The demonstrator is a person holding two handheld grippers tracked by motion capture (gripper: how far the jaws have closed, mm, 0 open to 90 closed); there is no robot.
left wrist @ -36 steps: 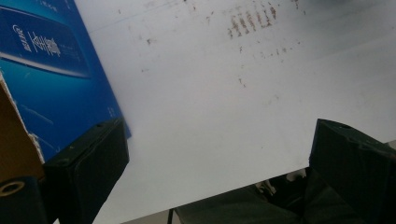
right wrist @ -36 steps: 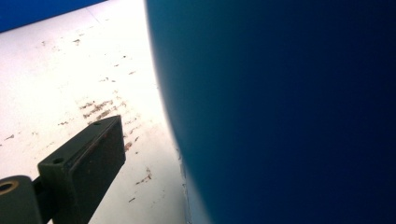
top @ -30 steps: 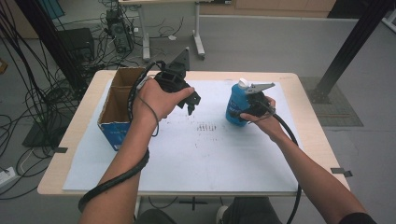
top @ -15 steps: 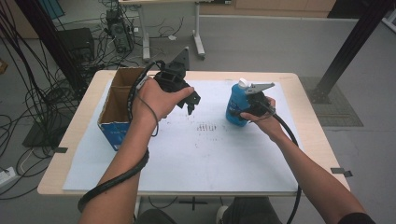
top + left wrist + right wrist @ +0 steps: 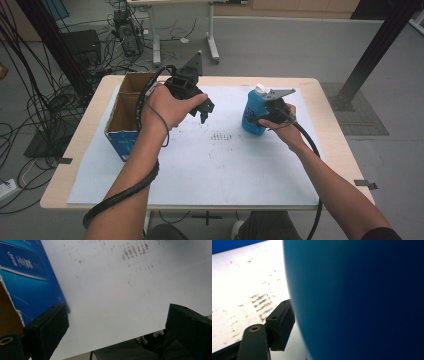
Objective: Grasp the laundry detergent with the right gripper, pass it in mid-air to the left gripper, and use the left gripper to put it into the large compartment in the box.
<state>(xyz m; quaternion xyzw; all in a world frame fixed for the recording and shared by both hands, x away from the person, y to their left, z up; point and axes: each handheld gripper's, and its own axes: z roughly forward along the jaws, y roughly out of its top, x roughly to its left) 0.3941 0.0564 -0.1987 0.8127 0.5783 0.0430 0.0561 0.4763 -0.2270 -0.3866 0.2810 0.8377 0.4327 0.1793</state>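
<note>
So the surface (image 5: 330, 130) is a light wood top with a big white sheet (image 5: 210, 165) over most of it, smudged with brown specks in the middle. Grey floor around it, lots of black cables (image 5: 35, 100) on the left, another desk's legs at the back.

Compared with a second ago, pretty much nothing has moved; both hands sit where they were.

The left tongs (image 5: 204, 111) hover above the sheet with jaws wide apart, holding nothing, just beside the open blue cardboard box (image 5: 122, 142) at the left edge. The right tongs (image 5: 261, 119) are clamped on the blue bottle (image 5: 251, 114) with a white cap, standing upright on the sheet right of centre.
</note>
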